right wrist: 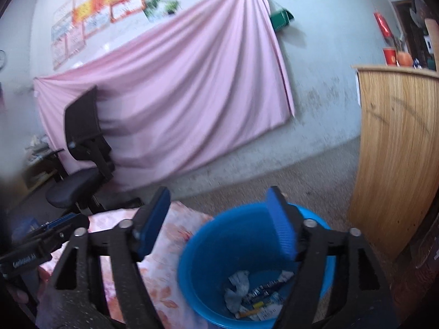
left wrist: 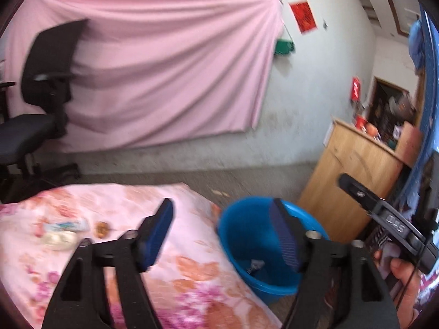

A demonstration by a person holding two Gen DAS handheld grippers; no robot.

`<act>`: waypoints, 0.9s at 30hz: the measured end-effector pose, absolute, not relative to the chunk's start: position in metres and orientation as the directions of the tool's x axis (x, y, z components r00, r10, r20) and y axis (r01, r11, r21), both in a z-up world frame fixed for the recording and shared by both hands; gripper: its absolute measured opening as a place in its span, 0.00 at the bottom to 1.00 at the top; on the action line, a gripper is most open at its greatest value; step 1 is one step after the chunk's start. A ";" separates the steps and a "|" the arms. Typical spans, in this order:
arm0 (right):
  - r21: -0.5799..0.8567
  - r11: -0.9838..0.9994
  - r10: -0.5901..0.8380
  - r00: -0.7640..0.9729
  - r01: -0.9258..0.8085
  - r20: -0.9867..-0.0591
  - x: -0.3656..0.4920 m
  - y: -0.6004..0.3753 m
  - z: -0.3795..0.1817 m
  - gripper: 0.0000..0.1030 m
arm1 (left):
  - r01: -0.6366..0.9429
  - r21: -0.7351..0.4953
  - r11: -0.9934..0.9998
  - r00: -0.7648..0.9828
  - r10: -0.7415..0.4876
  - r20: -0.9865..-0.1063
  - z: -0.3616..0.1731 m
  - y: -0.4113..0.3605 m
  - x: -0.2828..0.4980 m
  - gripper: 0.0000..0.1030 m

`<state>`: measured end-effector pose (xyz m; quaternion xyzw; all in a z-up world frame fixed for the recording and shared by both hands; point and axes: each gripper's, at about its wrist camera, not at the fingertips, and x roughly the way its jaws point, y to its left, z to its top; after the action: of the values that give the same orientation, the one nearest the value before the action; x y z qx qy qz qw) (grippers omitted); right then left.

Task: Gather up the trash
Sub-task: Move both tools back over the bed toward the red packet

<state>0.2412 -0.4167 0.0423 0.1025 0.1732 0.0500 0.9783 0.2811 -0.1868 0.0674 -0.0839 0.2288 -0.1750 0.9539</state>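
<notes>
"Genrobot.AI" lettering on left gripper (right wrist: 41, 227) body, blurred.

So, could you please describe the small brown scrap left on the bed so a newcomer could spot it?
Start at the bed with the pink floral sheet, beside the blue bucket. Near its far left sits a cluster of litter: a pale wrapper and a whitish wad. The brown scrap lies just right of them, the only dark, orange-brown piece.
</notes>
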 end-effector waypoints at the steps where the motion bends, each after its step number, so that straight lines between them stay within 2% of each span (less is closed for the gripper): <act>1: 0.222 0.972 0.141 0.944 -0.075 -0.298 0.237 -0.413 0.047 0.97 | 0.278 -0.257 0.926 0.854 -0.360 -0.375 0.071 -0.174 0.275 0.94; 2: 0.225 0.970 0.150 0.950 -0.088 -0.275 0.233 -0.410 0.052 1.00 | 0.262 -0.277 0.924 0.872 -0.350 -0.342 0.075 -0.164 0.269 0.99; 4: 0.228 0.966 0.170 0.961 -0.120 -0.216 0.225 -0.401 0.060 1.00 | 0.231 -0.301 0.925 0.904 -0.319 -0.285 0.083 -0.141 0.258 0.99; 9: 0.205 0.961 0.211 0.973 -0.188 -0.096 0.212 -0.372 0.075 1.00 | 0.147 -0.234 0.961 0.953 -0.201 -0.226 0.103 -0.100 0.230 0.99; 18: 0.156 0.910 0.385 0.923 -0.384 0.023 0.197 -0.304 0.089 1.00 | 0.052 -0.127 0.991 0.979 -0.075 -0.189 0.117 -0.047 0.188 0.99; 22: 0.116 0.896 0.433 0.901 -0.428 -0.017 0.195 -0.274 0.087 1.00 | 0.018 -0.115 0.993 0.978 -0.041 -0.203 0.107 -0.027 0.174 0.99; 27: 0.088 0.886 0.463 0.870 -0.455 -0.166 0.196 -0.242 0.071 1.00 | -0.018 -0.123 0.992 0.966 -0.015 -0.258 0.078 -0.008 0.161 0.99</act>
<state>0.1961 -0.2425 0.0709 0.0232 0.0918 0.2374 0.9668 0.1607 -0.0084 0.0781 -0.0622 0.1304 0.0008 0.9895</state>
